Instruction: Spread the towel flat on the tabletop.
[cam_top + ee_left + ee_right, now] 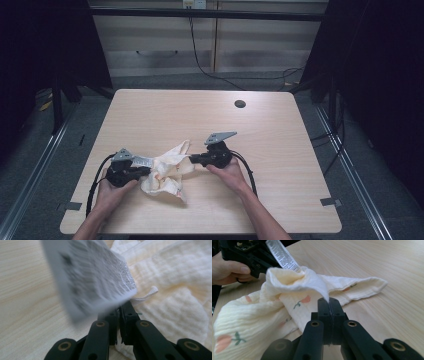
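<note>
A crumpled cream cloth [165, 175] with small pink flower prints lies on the wooden table [270, 130], in front of the person. My left gripper [145, 170] holds it at its left edge, jaws shut on the cloth [172, 312] right where a white printed care label [95, 282] stands up. My right gripper [192, 159] is at the cloth's right side, its jaws shut on a raised fold of the cloth [299, 287]. In the right gripper view the left gripper [262, 266] and the label [283, 255] appear at the top left.
A round cable hole [240, 104] sits near the table's far edge. Cables trail from both grippers toward the front edge. Beyond the table stands a cabinet [210, 40], with dark frames on both sides.
</note>
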`<state>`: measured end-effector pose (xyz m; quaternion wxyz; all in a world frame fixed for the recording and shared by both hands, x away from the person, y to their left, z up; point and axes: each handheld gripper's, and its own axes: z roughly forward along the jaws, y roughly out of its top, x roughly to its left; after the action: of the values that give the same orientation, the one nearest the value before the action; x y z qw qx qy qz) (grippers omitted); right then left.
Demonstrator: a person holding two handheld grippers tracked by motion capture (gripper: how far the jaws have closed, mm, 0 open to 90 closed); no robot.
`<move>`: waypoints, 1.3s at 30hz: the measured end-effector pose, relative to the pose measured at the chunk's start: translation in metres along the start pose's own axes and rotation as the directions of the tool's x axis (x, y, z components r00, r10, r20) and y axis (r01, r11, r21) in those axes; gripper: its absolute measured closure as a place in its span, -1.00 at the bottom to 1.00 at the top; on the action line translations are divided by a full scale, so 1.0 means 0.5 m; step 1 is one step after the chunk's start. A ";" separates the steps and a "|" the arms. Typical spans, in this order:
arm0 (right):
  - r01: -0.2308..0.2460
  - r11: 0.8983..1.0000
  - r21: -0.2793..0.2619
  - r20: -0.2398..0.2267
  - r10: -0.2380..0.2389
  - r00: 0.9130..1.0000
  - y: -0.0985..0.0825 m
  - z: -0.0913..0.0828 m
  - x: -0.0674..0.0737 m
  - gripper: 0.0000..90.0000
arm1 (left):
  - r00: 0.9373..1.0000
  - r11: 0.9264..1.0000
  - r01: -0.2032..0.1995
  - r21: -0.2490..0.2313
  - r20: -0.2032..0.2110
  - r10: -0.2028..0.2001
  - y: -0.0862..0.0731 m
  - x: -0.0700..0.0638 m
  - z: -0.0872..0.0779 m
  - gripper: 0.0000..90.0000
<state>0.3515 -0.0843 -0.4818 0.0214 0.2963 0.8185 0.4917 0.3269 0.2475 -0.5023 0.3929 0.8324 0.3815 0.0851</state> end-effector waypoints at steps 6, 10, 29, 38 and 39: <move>0.015 1.000 0.003 0.031 -0.015 0.999 -0.006 -0.058 0.003 1.00 | 0.999 0.999 -0.032 0.000 0.038 0.032 0.015 -0.030 0.012 0.90; 0.017 1.000 -0.018 0.052 -0.016 0.999 -0.020 -0.114 0.011 1.00 | 0.996 0.998 -0.060 -0.029 0.062 0.061 0.029 -0.056 0.006 0.90; -0.001 0.999 0.047 0.111 -0.004 0.994 -0.112 -0.196 0.040 0.98 | 0.995 0.999 -0.045 -0.004 0.094 0.046 0.041 -0.064 0.022 0.90; -0.006 0.995 0.095 0.060 0.000 0.998 -0.138 -0.152 0.037 0.56 | 0.997 0.999 -0.027 0.029 0.067 0.025 0.023 -0.043 0.027 0.91; -0.003 0.996 0.092 0.055 -0.002 0.999 -0.140 -0.154 0.040 0.55 | 0.998 0.999 -0.026 0.027 0.063 0.025 0.023 -0.043 0.026 0.91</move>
<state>0.2774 -0.1590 -0.4944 0.0299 0.3107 0.8394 0.4450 0.3243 0.2200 -0.4997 0.3920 0.8448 0.3594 0.0585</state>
